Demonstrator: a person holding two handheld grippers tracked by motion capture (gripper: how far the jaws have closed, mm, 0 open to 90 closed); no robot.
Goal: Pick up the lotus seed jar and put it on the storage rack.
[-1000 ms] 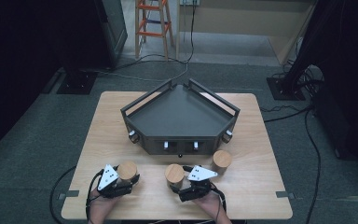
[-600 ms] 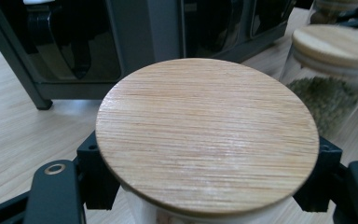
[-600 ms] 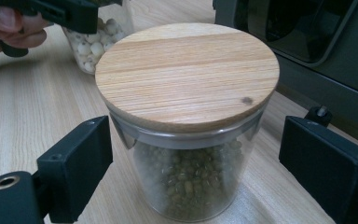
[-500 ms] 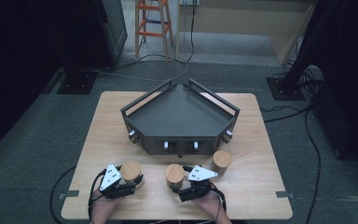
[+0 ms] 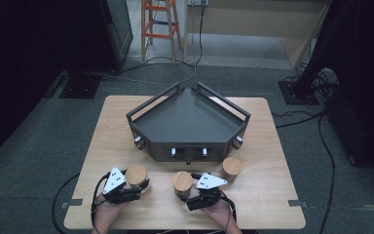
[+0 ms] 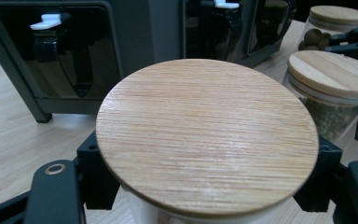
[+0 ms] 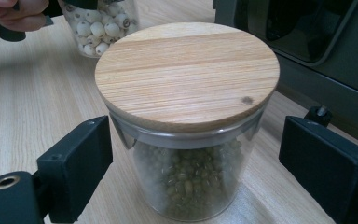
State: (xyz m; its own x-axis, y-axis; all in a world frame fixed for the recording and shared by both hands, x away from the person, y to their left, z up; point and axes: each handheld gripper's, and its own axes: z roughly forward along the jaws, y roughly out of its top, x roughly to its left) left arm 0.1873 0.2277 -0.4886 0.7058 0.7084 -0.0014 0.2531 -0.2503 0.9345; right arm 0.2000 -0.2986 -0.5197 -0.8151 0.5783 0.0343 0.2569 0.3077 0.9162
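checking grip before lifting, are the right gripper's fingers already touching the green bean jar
No, in the right gripper view both fingers stand apart from the green bean jar, with bare table visible in each gap.

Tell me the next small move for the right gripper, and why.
Probably close the right gripper on the glass jar of green beans with the round wooden lid. Its black jaws stand open either side of the jar with clear gaps, while the left gripper already flanks the white-bead jar closely.
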